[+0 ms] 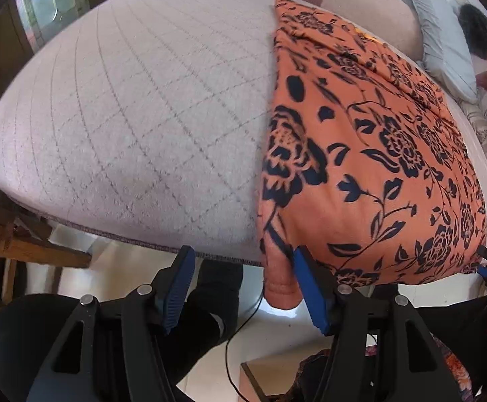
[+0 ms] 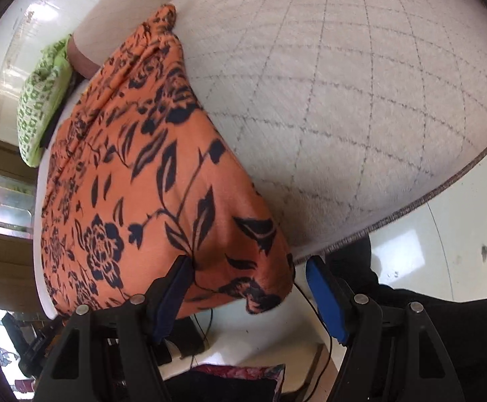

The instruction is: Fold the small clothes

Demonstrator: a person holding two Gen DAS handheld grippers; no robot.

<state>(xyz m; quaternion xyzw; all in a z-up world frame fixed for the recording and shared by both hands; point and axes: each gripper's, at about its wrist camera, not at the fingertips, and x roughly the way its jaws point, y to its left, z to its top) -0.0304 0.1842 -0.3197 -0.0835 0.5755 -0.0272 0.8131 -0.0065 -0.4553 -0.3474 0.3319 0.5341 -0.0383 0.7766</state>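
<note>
The left hand-held gripper [image 1: 243, 288] is spread, empty, at the near left corner of the orange floral garment [image 1: 377, 154], which lies on the quilted bed [image 1: 126, 117] with its hem overhanging. The right hand-held gripper [image 2: 246, 296], also spread, straddles the right corner. The fabric looks soft, light and floppy; pinching the hem corners seems best.

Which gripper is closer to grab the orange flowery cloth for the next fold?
Probably the right gripper: its open fingers straddle the near corner of the orange flowery cloth. The left gripper is open too, but only its right finger touches the cloth's hanging edge.
</note>
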